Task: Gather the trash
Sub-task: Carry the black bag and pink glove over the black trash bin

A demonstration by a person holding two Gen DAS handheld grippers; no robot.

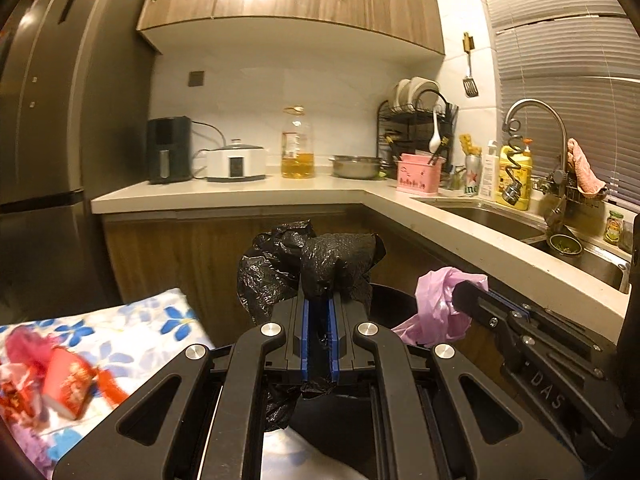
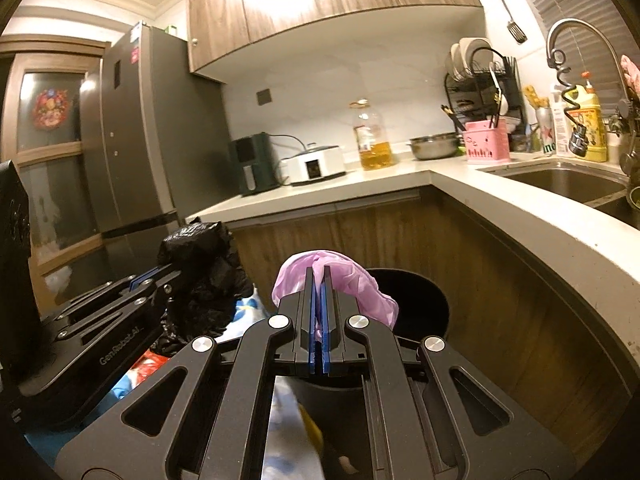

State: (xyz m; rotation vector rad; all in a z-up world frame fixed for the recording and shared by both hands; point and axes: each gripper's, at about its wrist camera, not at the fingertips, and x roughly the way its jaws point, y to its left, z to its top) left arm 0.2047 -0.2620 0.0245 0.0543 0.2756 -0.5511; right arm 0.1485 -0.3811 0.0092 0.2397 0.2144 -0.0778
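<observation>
Left gripper (image 1: pixel 320 300) pinched tight on a crumpled black plastic bag (image 1: pixel 320 258); film bunches above the tips toward 12 o'clock and a tail hangs out below toward 6, so its long axis runs along the fingers. Right gripper (image 2: pixel 319 280) likewise closed on a crumpled pink plastic bag (image 2: pixel 348 284), the wad spilling past the tips toward 2 o'clock, the bag's lie roughly fore-and-aft along the jaws. Round black waste bin (image 2: pixel 424 300) sits just beyond the pink bag, under the pale countertop (image 2: pixel 520 216). Floral cloth-covered table (image 1: pixel 132 320) at 8 o'clock in the left view carries a red-and-white paper cup (image 1: pixel 70 384) on its side. Step judged: both bags lifted, carry-to-bin under way. Next move likely needs each wad brought over the bin mouth, then jaws opened; thin film may cling to pads.
</observation>
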